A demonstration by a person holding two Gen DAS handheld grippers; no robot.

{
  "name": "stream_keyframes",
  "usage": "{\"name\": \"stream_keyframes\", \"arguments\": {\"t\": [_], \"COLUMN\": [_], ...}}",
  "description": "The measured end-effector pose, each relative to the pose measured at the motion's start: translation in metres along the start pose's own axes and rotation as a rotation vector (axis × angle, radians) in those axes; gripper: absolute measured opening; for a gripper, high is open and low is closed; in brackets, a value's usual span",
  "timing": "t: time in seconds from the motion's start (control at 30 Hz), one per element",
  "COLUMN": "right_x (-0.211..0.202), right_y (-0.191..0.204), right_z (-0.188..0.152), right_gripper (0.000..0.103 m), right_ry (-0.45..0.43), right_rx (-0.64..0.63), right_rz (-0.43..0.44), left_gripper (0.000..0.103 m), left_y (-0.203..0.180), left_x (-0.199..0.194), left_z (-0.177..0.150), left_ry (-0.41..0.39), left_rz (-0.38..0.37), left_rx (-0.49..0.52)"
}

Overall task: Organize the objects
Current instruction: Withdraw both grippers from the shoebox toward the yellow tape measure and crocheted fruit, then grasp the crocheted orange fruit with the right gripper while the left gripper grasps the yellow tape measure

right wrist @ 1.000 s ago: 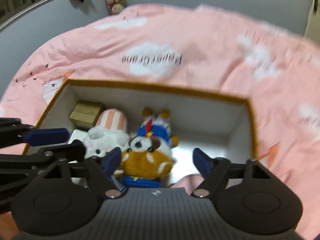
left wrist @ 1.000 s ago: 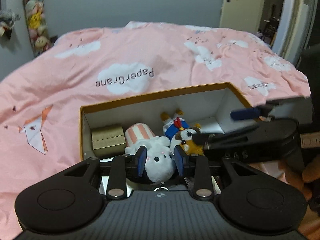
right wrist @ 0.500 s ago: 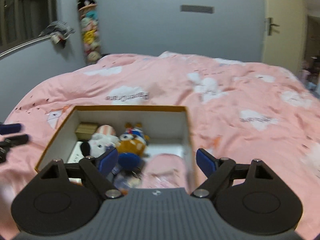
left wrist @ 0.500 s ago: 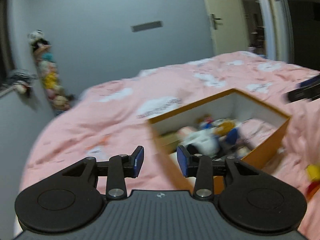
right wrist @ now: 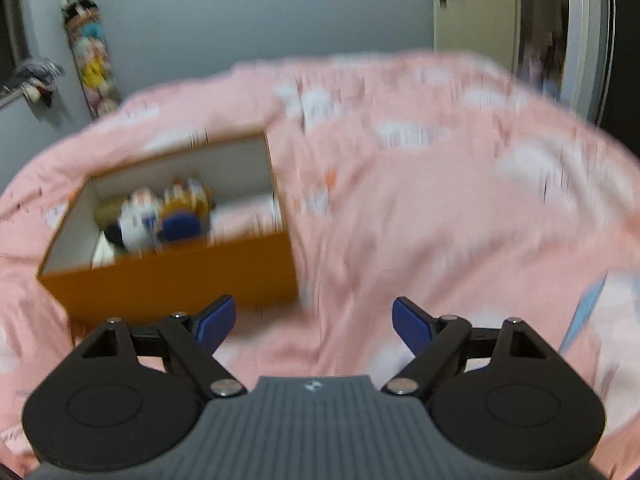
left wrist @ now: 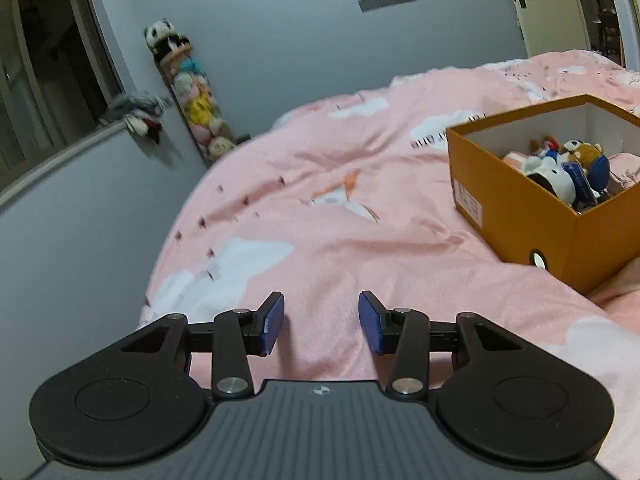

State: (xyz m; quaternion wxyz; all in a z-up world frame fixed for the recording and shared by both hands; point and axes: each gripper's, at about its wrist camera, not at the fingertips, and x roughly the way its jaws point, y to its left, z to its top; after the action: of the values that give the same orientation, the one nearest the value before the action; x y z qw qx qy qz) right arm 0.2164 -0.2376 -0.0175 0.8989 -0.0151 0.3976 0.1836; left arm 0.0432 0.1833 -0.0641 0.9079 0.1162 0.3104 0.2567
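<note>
An orange box (left wrist: 516, 216) with a white inside stands on the pink bed, at the right of the left wrist view. It holds several plush toys (left wrist: 556, 168). In the blurred right wrist view the box (right wrist: 172, 280) is at left centre, with the toys (right wrist: 160, 220) inside. My left gripper (left wrist: 321, 328) is open and empty over the pink cover, well left of the box. My right gripper (right wrist: 314, 322) is wide open and empty, just right of the box's near corner.
A pink duvet (left wrist: 320, 208) with white clouds covers the bed. A hanging column of plush toys (left wrist: 192, 92) is on the grey wall at the far left. A door (left wrist: 532, 4) is at the far right. A light-blue item (right wrist: 580, 312) lies at the right edge.
Both grippers have pulled back and away from the box. The left one let go of the white plush, which now lies in the box, and swung left. The right one moved right.
</note>
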Motion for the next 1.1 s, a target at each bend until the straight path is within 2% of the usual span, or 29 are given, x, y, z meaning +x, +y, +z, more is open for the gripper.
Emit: {"name": "stream_keyframes", "arguments": {"t": [0.13,0.2,0.27,0.3,0.4,0.53,0.77,0.93,1.1], "right_x": [0.018,0.02,0.02,0.022,0.028,0.035,0.052,0.062,0.063], "right_y": [0.003,0.008,0.015,0.019,0.028,0.038,0.043,0.045,0.048], "right_z": [-0.012,-0.018,-0.024,-0.025,-0.035,-0.041,-0.048,-0.052,-0.055], "right_gripper": [0.085,0.079,0.057,0.054,0.054,0.057,0.06,0.06,0.053], "right_ry": [0.142,0.173,0.2,0.218,0.284,0.317,0.373,0.407,0.411], "right_rx": [-0.036,-0.072,-0.11,-0.125,-0.154,-0.211,-0.24,-0.267,-0.295], "right_rz": [-0.036,-0.018,0.02,0.047,0.131,0.136,0.16,0.194,0.222], "left_gripper": [0.051,0.052,0.052,0.052,0.052,0.054,0.056,0.056,0.056], "left_y": [-0.004,-0.004,-0.008,-0.009,-0.016,-0.035,-0.069,-0.094,-0.115], "left_x": [-0.01,-0.018,-0.025,-0.028,-0.036,-0.048,-0.06,-0.063,-0.066], "left_z": [0.008,0.01,0.014,0.017,0.026,0.038,0.052,0.056,0.057], "left_ry": [-0.029,-0.045,-0.058,-0.06,-0.06,-0.08,-0.057,-0.042,-0.016], "left_rz": [-0.009,-0.021,-0.032,-0.042,-0.101,-0.165,-0.316,-0.358,-0.409], "left_rx": [-0.001,-0.012,-0.013,-0.015,-0.026,-0.004,0.007,0.066,0.103]}}
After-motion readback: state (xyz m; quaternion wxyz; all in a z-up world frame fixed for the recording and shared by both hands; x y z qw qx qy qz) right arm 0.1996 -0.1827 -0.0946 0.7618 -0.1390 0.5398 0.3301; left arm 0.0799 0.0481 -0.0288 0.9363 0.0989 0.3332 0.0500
